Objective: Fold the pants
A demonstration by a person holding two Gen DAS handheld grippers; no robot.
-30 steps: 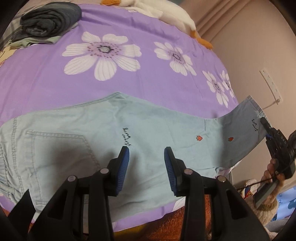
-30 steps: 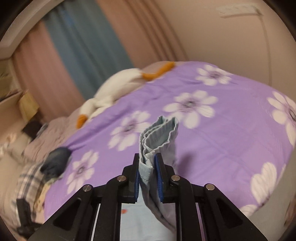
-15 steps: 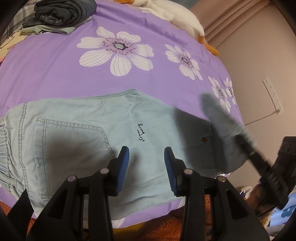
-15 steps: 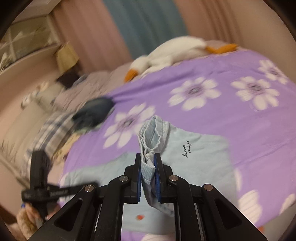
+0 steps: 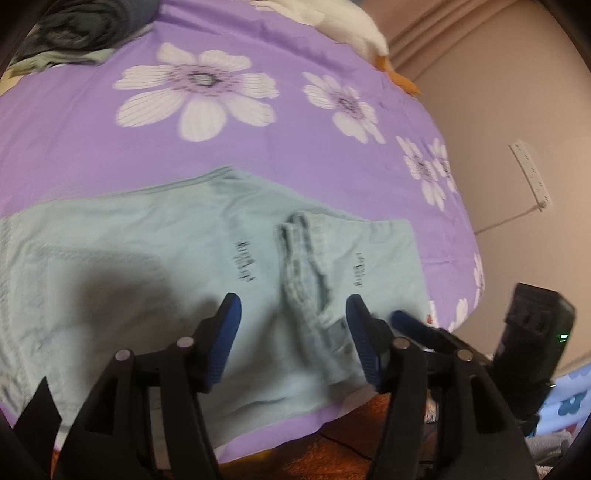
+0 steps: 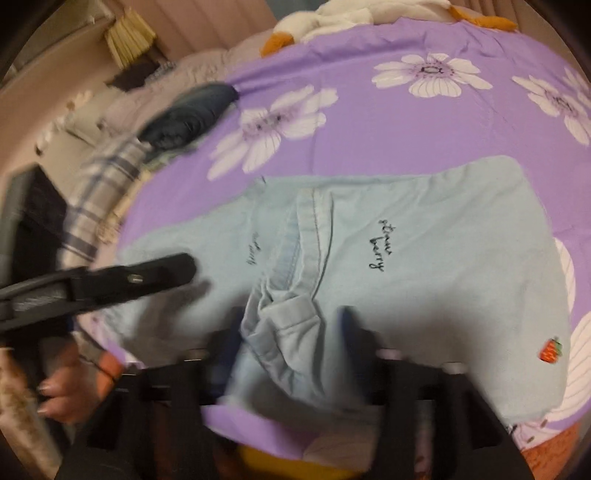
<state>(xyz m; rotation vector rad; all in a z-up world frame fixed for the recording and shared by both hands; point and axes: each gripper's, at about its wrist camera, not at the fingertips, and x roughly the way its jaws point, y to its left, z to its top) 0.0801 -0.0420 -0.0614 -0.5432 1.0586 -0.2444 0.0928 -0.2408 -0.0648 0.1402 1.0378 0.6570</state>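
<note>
Fingers: left and right opening, unclamped | pants | strawberry patch only in right view

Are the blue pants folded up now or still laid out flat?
Partly folded. The leg end of the light blue pants is doubled back over the middle, with the bunched hem on top; the waist side remains spread on the purple bedspread.

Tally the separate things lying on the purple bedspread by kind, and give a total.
Light blue pants: 1
Dark folded garment: 1
White plush goose: 1
Plaid cloth at the bed's edge: 1
Total: 4
</note>
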